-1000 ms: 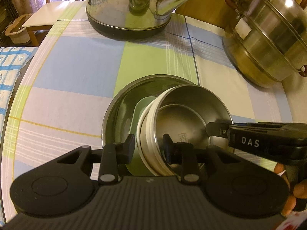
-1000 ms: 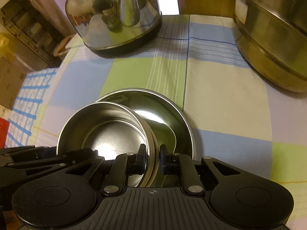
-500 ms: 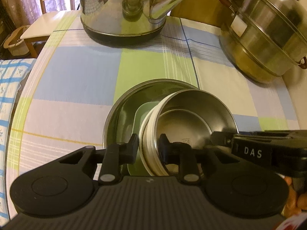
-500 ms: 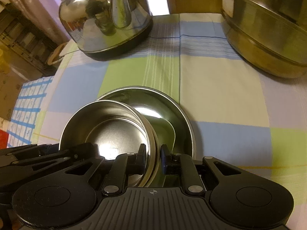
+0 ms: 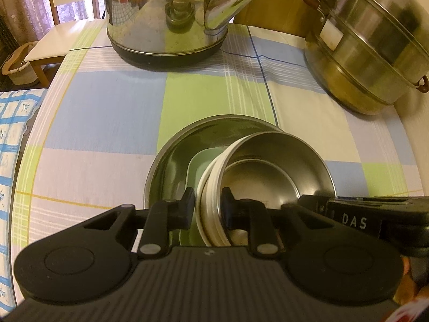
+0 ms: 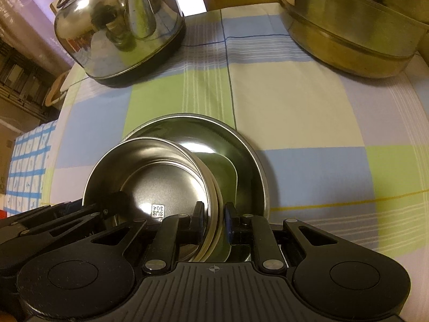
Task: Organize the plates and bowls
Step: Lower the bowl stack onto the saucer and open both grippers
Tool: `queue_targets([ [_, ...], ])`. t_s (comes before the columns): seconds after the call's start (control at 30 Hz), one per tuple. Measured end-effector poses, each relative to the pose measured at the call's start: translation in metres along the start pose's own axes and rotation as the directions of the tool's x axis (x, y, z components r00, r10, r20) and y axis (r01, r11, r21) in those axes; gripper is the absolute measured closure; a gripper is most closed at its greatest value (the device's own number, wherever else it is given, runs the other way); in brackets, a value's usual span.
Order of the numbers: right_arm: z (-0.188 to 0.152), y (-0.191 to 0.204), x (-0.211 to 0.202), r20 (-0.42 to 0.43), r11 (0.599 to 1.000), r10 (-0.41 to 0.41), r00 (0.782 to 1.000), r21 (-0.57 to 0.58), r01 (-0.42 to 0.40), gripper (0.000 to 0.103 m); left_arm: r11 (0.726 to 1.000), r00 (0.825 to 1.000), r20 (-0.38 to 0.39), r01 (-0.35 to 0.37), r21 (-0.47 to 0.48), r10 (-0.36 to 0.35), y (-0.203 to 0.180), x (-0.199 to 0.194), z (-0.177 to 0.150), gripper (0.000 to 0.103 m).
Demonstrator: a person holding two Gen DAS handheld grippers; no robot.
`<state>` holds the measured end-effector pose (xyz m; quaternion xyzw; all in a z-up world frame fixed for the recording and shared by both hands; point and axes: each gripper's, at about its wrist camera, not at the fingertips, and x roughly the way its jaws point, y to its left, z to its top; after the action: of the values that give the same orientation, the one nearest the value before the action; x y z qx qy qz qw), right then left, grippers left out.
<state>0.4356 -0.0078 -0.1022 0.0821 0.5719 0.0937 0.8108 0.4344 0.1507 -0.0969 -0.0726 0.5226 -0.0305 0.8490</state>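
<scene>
two wrist views of one checked tablecloth point(image 5: 107, 112), the largest surface, which carries everything. landmark: wide steel bowl point(image 5: 171, 166) at the near middle of the cloth.

steamer pot point(image 5: 375, 45), stacked and lidded, stands well beyond the wide steel bowl to the right; only its lower wall shows in the right wrist view. steel kettle point(image 5: 166, 13), on a dark base, stands well beyond the bowl to the left, spout turned toward the steamer pot. both are well apart from the bowl, with bare cloth between. wooden chair point(image 5: 53, 37) and a basket point(image 5: 16, 67) lie off the table edge, past the kettle.

inside the wide steel bowl lies a pale green dish point(image 5: 198, 166), mostly hidden. over it sits a small steel bowl point(image 6: 150, 177), tilted, with cream-coloured rims point(image 5: 209, 201) stacked beneath it; a stamped mark shows on its floor.

left gripper point(image 5: 206, 206), pointing steeply down, is clenched across the stacked rims on one side of the small steel bowl, one finger outside and one inside. right gripper point(image 6: 213, 220), likewise steeply down, clamps the opposite side the same way. each tool partly blocks the other's view of the near rim. fingertips of a hand point(image 5: 413, 289) show at the lower right edge.
</scene>
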Motion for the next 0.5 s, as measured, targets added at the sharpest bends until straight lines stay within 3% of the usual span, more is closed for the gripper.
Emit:
queue_targets([
  [0.23,-0.001,0.002,0.0,0.019,1.0,-0.009,1.0,-0.009,0.01,0.088,1.0,1.0,-0.009,0.018,0.001,-0.018,0.003,0.0,0.001,0.082],
  [0.3,-0.001,0.003,-0.001,0.026,1.0,-0.011,1.0,-0.018,0.012,0.088,1.0,1.0,-0.013,0.022,0.003,-0.022,0.005,0.0,0.001,0.078],
  [0.37,0.0,0.004,-0.002,0.036,1.0,-0.01,0.999,-0.027,0.011,0.087,1.0,1.0,-0.016,0.022,0.004,-0.022,0.006,-0.001,0.001,0.063],
  [0.4,-0.001,0.004,-0.003,0.041,1.0,-0.008,0.999,-0.028,0.009,0.085,1.0,1.0,-0.012,0.025,0.003,-0.025,0.007,-0.003,0.001,0.062],
  [0.47,-0.002,0.003,-0.007,0.057,1.0,0.016,0.998,-0.028,-0.014,0.076,0.999,0.999,-0.004,0.038,0.005,-0.038,0.01,-0.009,0.001,0.06],
  [0.5,-0.003,0.002,-0.011,0.071,0.999,0.026,0.997,-0.029,-0.024,0.064,0.999,0.999,0.004,0.046,0.005,-0.046,0.012,-0.012,0.001,0.058],
])
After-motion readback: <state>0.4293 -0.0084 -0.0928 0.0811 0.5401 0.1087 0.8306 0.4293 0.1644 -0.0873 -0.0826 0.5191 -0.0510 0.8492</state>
